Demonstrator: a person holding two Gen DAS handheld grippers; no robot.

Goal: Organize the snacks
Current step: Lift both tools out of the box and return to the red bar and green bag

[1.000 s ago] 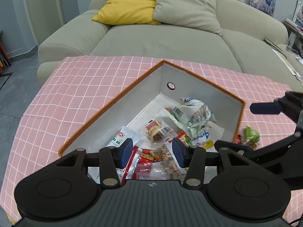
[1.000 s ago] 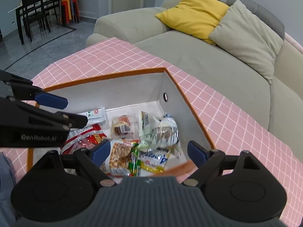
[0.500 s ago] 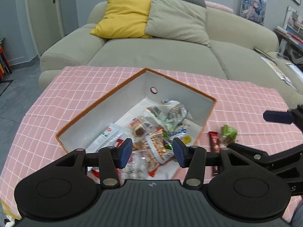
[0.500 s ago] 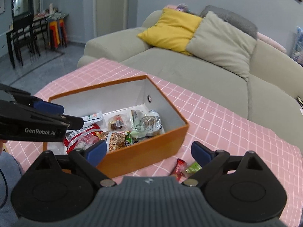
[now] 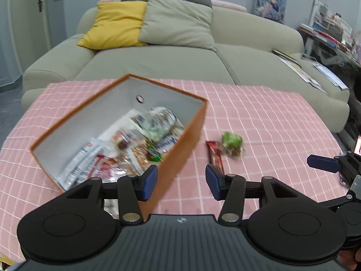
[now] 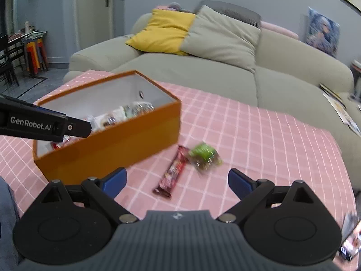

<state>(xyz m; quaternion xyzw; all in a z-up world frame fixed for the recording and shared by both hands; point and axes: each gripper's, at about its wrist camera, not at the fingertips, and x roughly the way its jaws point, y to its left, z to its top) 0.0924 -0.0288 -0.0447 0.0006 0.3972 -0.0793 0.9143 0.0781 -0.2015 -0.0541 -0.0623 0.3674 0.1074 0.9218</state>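
Standing on the pink checked tablecloth (image 5: pixel 259 113), the orange rectangular cardboard box with a grey-white lining (image 5: pixel 191 135) sits at 10 o'clock from the left gripper (image 5: pixel 181 183), whose blue-padded jaws are parted and empty; the near corner of the box falls between those jaws in the left wrist view. Inside the box lies a heap of mixed snack packets (image 5: pixel 126 149), blurred, reaching well short of the rim. Outside it, just beside the right-hand wall, lie a dark red wrapped snack bar (image 6: pixel 172 171) and a green crinkled snack packet (image 6: pixel 204 155), the two touching or nearly so; I cannot tell which. Both lie at 12 o'clock from the right gripper (image 6: pixel 177 181), which is spread wide with nothing between its jaws. From the right wrist view the left gripper's black arm crosses at 9 o'clock, over the near left part of the box. Open cloth extends from 1 to 3 o'clock of the two loose items, up to the table edge. A beige fabric sofa (image 6: pixel 214 74) with a yellow cushion (image 6: pixel 164 31) and a grey-beige cushion (image 6: pixel 223 36) runs along the far edge at 12 o'clock.
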